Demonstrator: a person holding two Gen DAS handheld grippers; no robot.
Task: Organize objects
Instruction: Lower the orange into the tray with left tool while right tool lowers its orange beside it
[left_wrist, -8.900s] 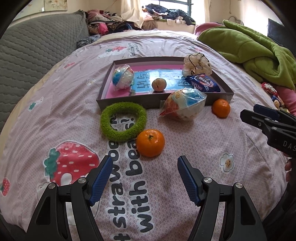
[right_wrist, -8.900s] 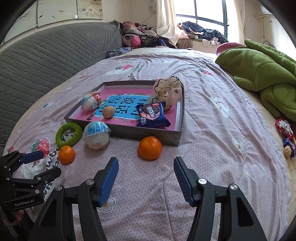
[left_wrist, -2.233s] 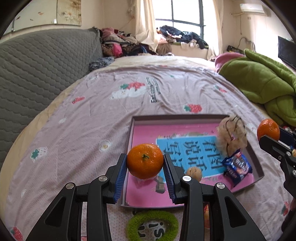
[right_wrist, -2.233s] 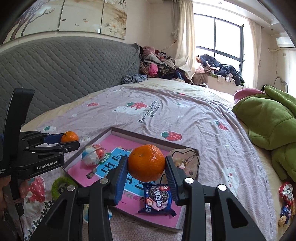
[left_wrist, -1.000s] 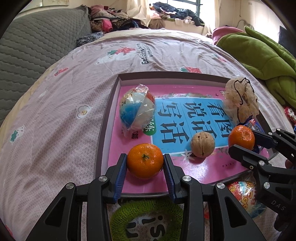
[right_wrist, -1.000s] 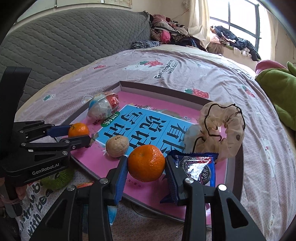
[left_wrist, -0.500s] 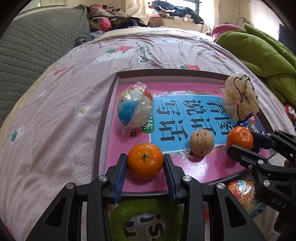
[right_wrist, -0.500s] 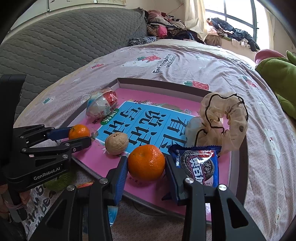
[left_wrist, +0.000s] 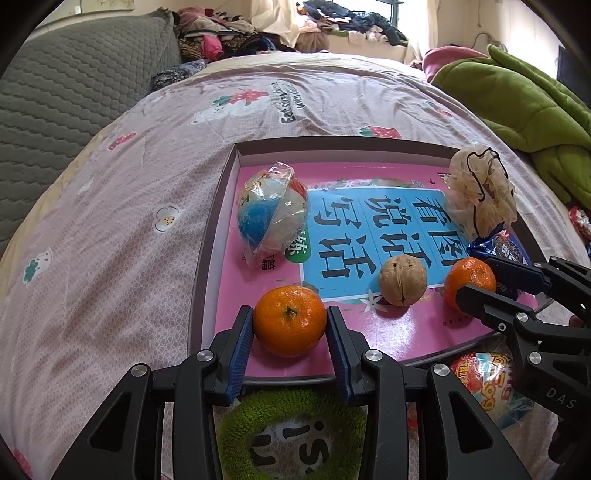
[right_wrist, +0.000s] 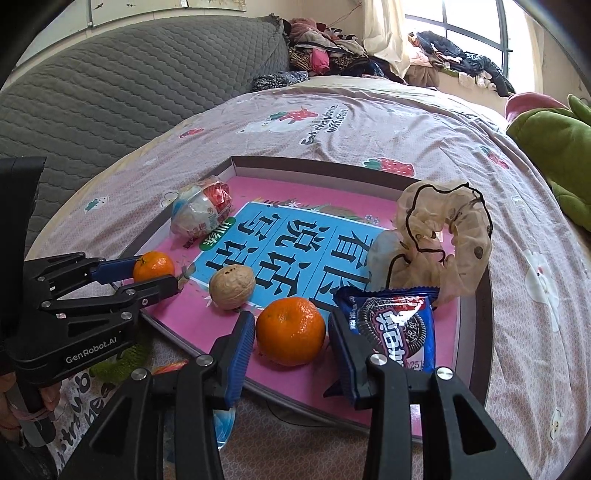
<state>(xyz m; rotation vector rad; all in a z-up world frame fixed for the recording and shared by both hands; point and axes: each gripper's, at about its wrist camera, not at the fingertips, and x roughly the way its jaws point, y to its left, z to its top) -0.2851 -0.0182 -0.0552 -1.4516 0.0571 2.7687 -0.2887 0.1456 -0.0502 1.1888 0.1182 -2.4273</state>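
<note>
Both my wrist cameras look steeply down, close over the tray's (left_wrist: 207, 258) near edge; the left from its left corner, the right further right, sharing the walnut (left_wrist: 402, 280) (right_wrist: 232, 287).

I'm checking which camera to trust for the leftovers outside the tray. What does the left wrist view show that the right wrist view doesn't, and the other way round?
Only the left wrist view shows the green ring whole, with the wrapped toy ball beside it, both on the bedspread short of the tray's near rim.

Only the right wrist view shows the cookie packet almost whole, lying beside the right gripper.

Both show the walnut, the scrunchie, the wrapped ball in the tray, and each gripper shut on its orange: left gripper, left orange, right orange.
</note>
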